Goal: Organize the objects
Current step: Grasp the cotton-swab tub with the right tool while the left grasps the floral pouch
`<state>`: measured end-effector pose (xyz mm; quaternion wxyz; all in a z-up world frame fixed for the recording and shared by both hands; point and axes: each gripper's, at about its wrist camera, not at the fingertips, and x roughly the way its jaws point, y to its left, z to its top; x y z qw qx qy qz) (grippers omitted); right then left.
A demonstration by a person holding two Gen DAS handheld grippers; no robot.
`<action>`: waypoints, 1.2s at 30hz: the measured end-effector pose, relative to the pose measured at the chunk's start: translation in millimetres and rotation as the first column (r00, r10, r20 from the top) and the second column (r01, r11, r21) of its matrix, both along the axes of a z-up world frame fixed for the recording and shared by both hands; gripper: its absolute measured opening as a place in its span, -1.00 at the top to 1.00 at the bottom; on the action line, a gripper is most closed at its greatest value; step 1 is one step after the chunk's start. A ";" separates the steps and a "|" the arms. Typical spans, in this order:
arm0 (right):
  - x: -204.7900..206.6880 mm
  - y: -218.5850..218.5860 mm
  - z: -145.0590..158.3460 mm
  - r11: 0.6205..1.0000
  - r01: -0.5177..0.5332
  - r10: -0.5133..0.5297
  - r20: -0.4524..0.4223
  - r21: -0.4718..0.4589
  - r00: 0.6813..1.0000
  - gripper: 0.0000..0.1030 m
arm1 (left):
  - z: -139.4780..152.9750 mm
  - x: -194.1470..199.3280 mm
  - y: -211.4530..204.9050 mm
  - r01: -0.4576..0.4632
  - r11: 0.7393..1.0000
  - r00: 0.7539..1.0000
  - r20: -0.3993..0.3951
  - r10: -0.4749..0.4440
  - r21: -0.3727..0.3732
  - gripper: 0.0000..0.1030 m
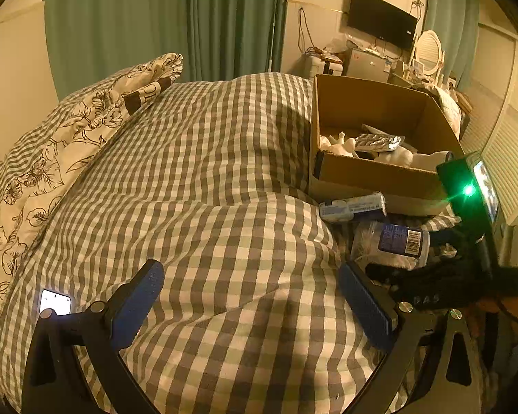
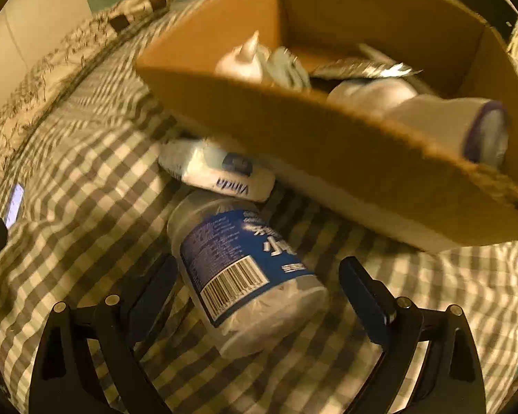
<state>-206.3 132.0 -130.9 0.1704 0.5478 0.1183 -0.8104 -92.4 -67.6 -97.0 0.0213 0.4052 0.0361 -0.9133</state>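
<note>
Light: dim, warm yellow throughout.
Glare: green lamp [image 1: 469, 190] flaring at right edge; white screen [image 1: 55, 302] blown out at lower left.
Blur: right wrist view smeared, box [image 2: 328, 145] soft.
Edges: bowed, black corners.

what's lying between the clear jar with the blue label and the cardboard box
A white tissue pack lies between the jar and the cardboard box, tucked against the box's front; both wrist views show it.

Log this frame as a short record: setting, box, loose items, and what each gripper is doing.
setting: checked bedspread
box: open cardboard box on the bed, already holding white items and a foil pack
loose items: clear bottle lying on its side; tissue pack beside the box
right gripper: open, fingers either side of the bottle, not closed
left gripper: open, empty, over the bedspread
</note>
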 end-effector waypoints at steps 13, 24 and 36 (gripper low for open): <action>48.1 9.9 35.7 0.996 0.060 -0.067 -0.119 -0.063 0.991 -0.38 | -1.1 -2.5 7.2 -0.002 0.999 1.000 0.025 0.003 -0.048 -1.00; 89.9 66.7 108.3 0.972 0.211 -0.235 -0.349 -0.106 0.907 -0.27 | 7.0 -32.0 68.7 0.146 0.985 0.989 0.047 -0.142 -0.094 -1.00; 93.2 110.3 127.8 0.955 0.264 -0.297 -0.427 -0.136 0.854 -0.25 | -31.2 -82.7 125.3 0.204 0.976 0.974 0.115 -0.194 -0.080 -1.00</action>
